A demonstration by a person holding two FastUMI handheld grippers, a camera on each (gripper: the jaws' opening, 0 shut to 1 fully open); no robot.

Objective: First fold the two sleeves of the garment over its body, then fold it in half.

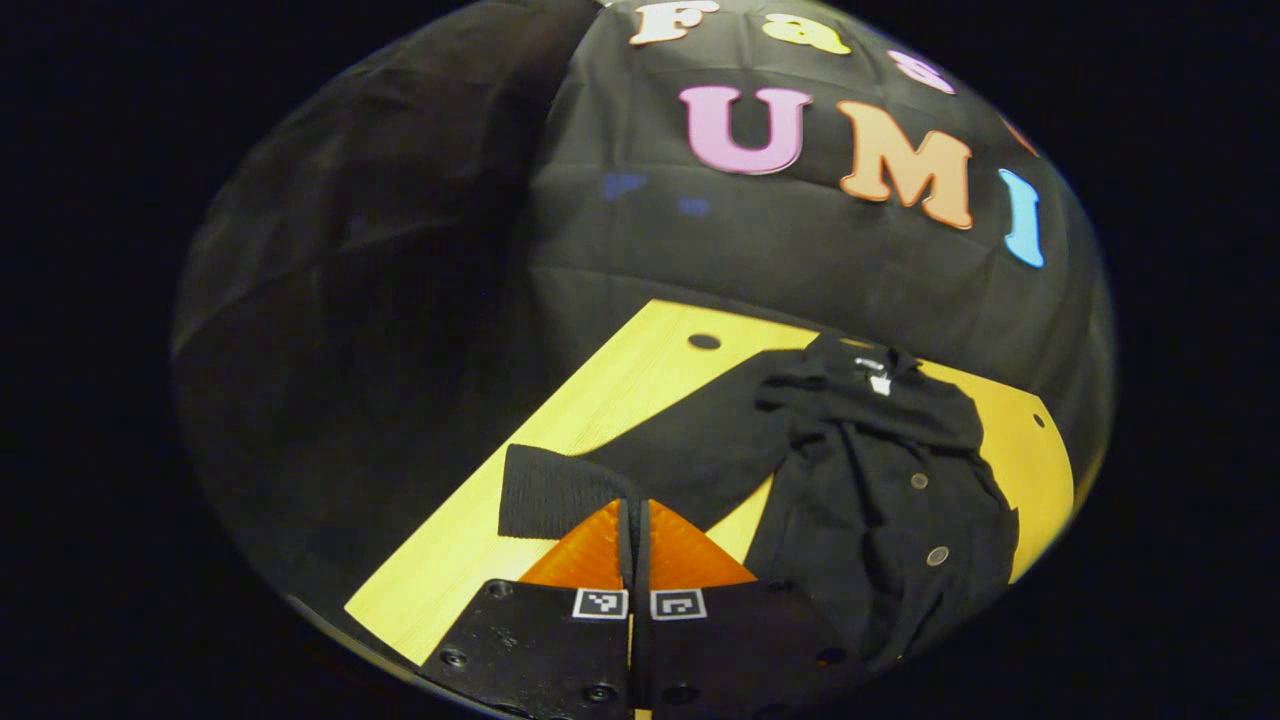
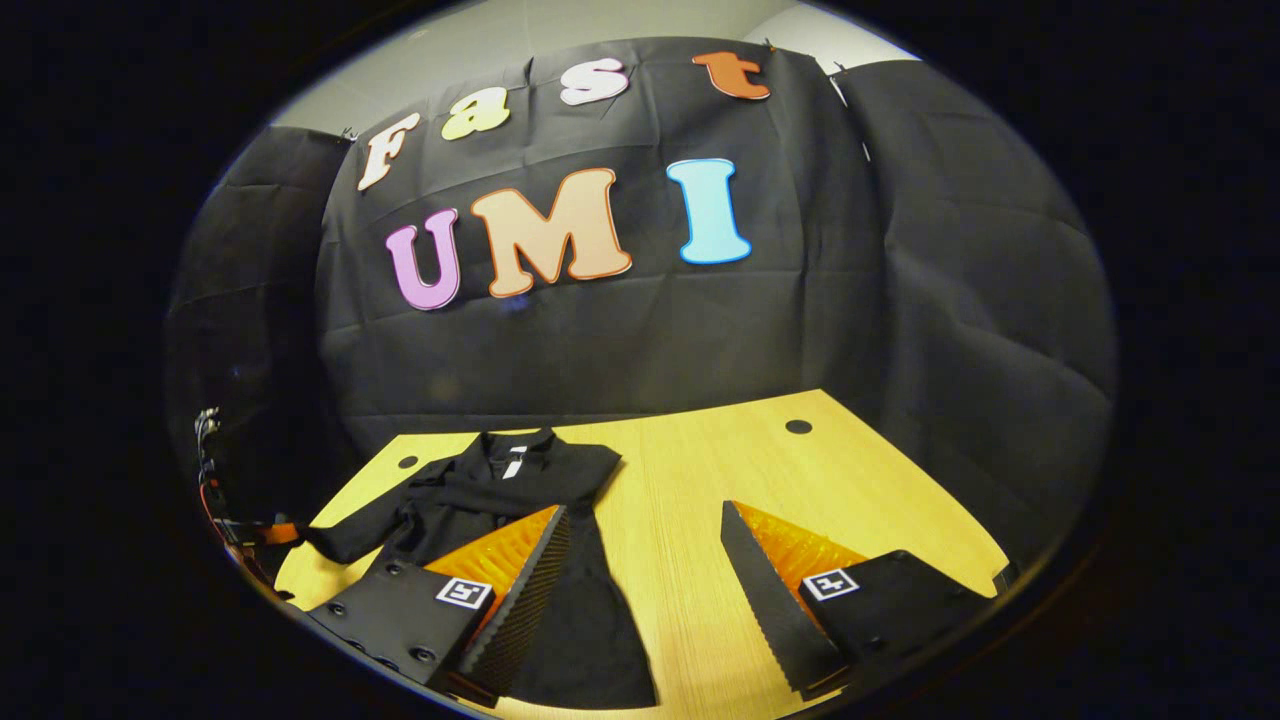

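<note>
Garment: we see the black garment [image 1: 880, 480] at the right of the left gripper view, lying on the yellow table [image 1: 600, 400], one sleeve already over its body.
Sleeve: the other sleeve [image 1: 640, 460] stretches toward lower centre.
Left gripper [image 1: 636, 520]: fingers together, pinching the sleeve's cuff [image 1: 550, 490].
Right gripper [image 2: 645, 570]: fingers wide apart, holding nothing, low over the garment's right edge.
Risk: we judge the thin cuff could slip out mid-swing, dropping the sleeve short of the body; dragging could also shift the garment.
</note>
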